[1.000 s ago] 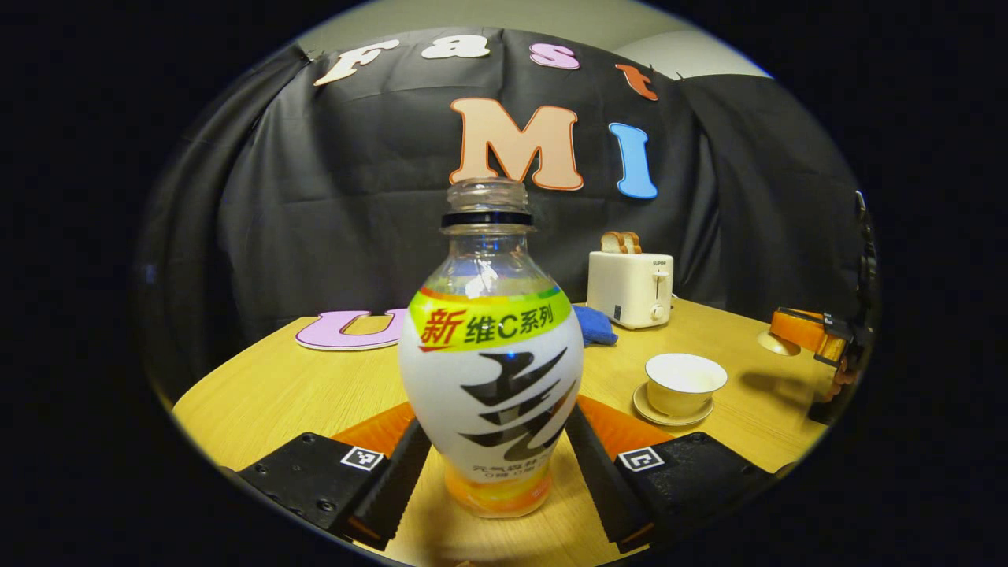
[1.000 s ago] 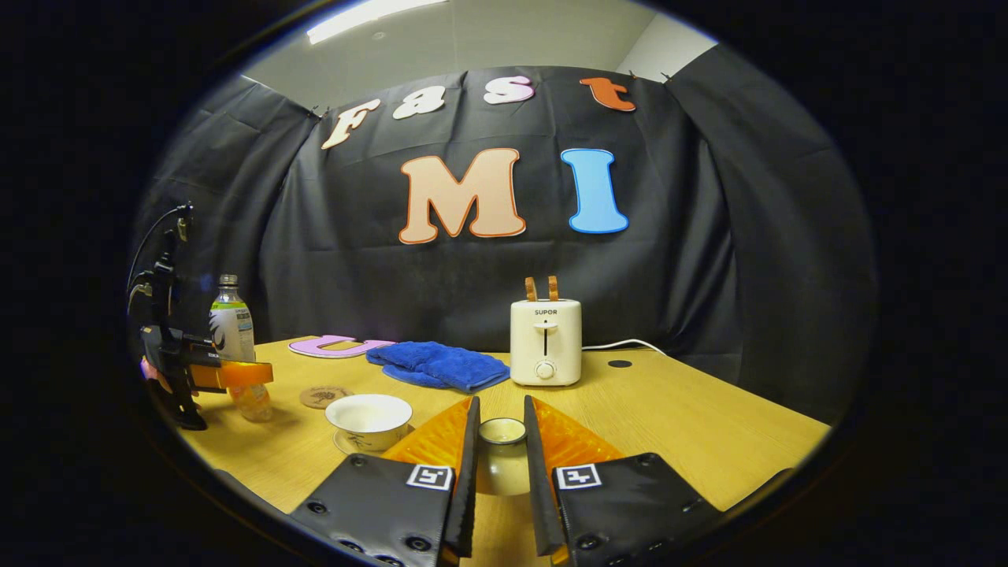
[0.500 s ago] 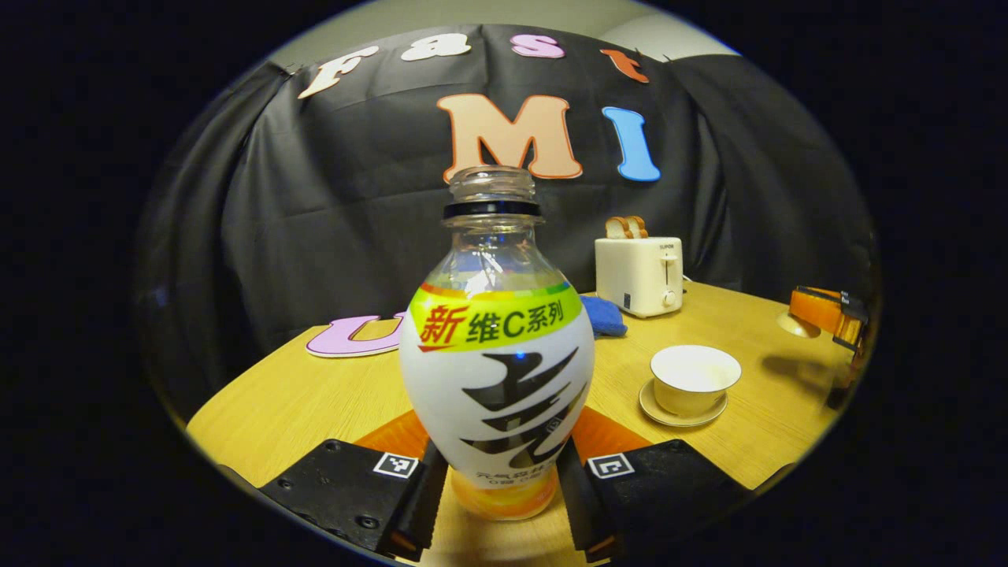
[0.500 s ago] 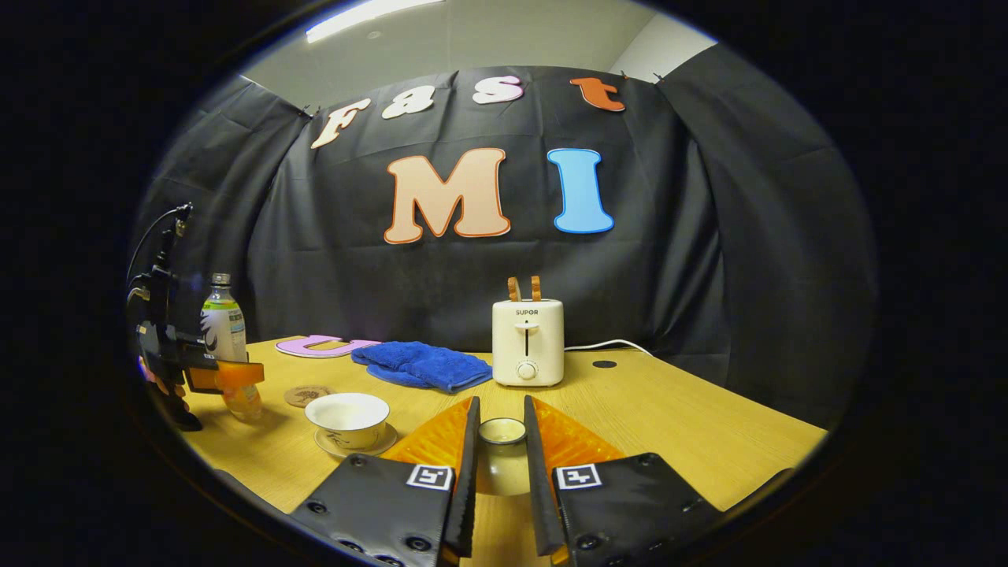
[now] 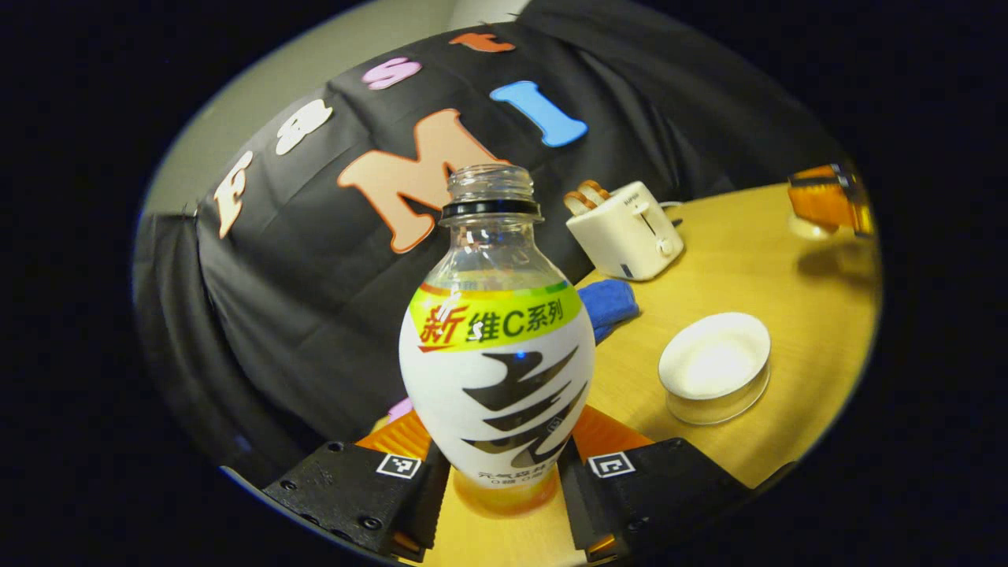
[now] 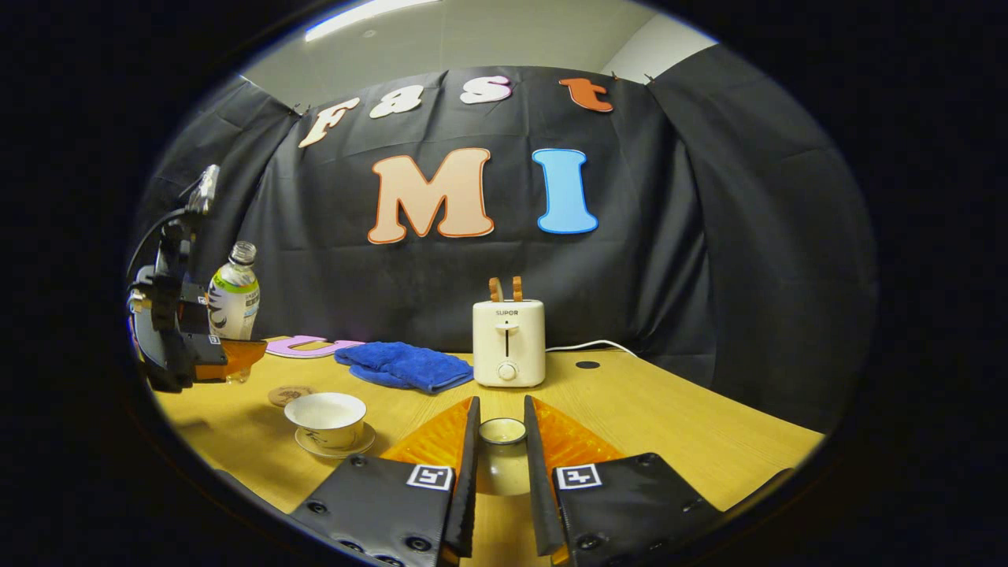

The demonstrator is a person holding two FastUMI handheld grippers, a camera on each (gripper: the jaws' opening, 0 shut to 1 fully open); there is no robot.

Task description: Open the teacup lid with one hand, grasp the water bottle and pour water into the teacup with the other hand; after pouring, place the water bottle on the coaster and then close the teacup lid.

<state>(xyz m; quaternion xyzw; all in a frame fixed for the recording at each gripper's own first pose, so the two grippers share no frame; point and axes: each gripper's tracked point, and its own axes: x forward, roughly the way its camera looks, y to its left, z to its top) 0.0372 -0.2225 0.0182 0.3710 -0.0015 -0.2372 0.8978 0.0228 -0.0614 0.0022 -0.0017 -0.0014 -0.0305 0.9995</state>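
Your left hand-held gripper (image 5: 498,492) is clamped on the bottle (image 5: 496,346), lifted off the desk (image 5: 756,244), neck pointing to 12 o'clock. The open teacup (image 5: 715,366) lies at about 2 o'clock, so tip the bottle that way. Your right hand-held gripper (image 6: 502,488) is clamped on the lid (image 6: 502,453), well apart.

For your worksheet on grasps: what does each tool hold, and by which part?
The left tool grips the water bottle low on its body, near the base. The right tool grips the teacup lid by its knob.
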